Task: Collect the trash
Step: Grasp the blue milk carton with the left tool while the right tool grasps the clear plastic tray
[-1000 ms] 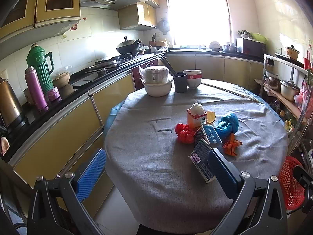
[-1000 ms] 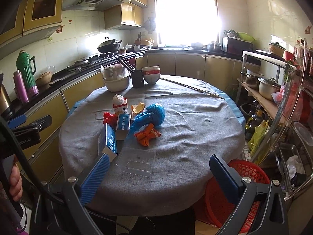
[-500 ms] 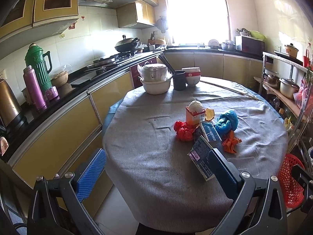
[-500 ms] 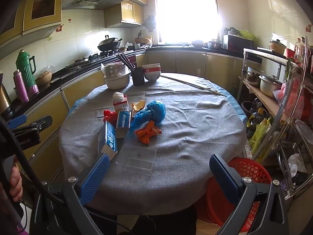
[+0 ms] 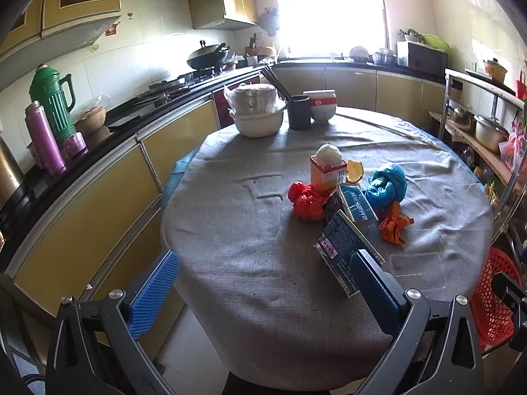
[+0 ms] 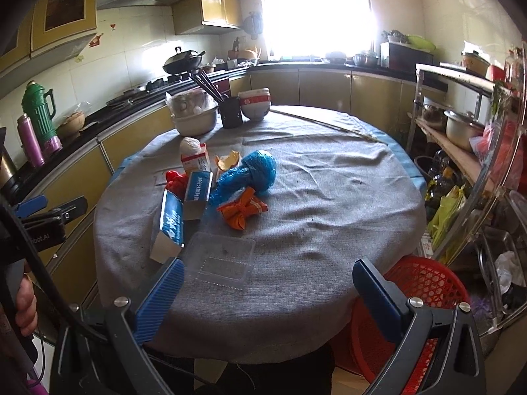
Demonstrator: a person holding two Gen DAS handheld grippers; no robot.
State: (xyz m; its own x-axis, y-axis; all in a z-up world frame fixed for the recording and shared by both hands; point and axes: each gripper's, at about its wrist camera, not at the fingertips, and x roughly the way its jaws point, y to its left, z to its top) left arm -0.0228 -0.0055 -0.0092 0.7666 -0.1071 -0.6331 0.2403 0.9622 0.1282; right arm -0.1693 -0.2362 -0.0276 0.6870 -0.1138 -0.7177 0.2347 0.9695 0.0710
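Observation:
Trash lies in a cluster on the round grey-clothed table (image 6: 329, 204): a blue bag (image 6: 253, 171), an orange wrapper (image 6: 242, 210), a red bag (image 6: 174, 179), blue cartons (image 6: 173, 223), an orange-white carton (image 6: 196, 161) with a white ball, an orange peel (image 6: 227, 161) and a clear plastic tray (image 6: 224, 260). The same cluster shows in the left wrist view, with the blue bag (image 5: 385, 182) and red bag (image 5: 304, 200). My left gripper (image 5: 263, 291) is open and empty at the table's near edge. My right gripper (image 6: 268, 291) is open and empty, just short of the clear tray.
A red mesh basket (image 6: 425, 289) stands on the floor by the table's right side. Bowls (image 6: 194, 118), a chopstick holder (image 6: 230, 115) and stacked bowls (image 6: 255, 105) stand at the table's far edge. A shelf rack (image 6: 461, 151) is on the right, counters on the left.
Both grippers have edged slightly forward toward the table; the trash looks a little nearer. Nothing was taken hold of or moved.

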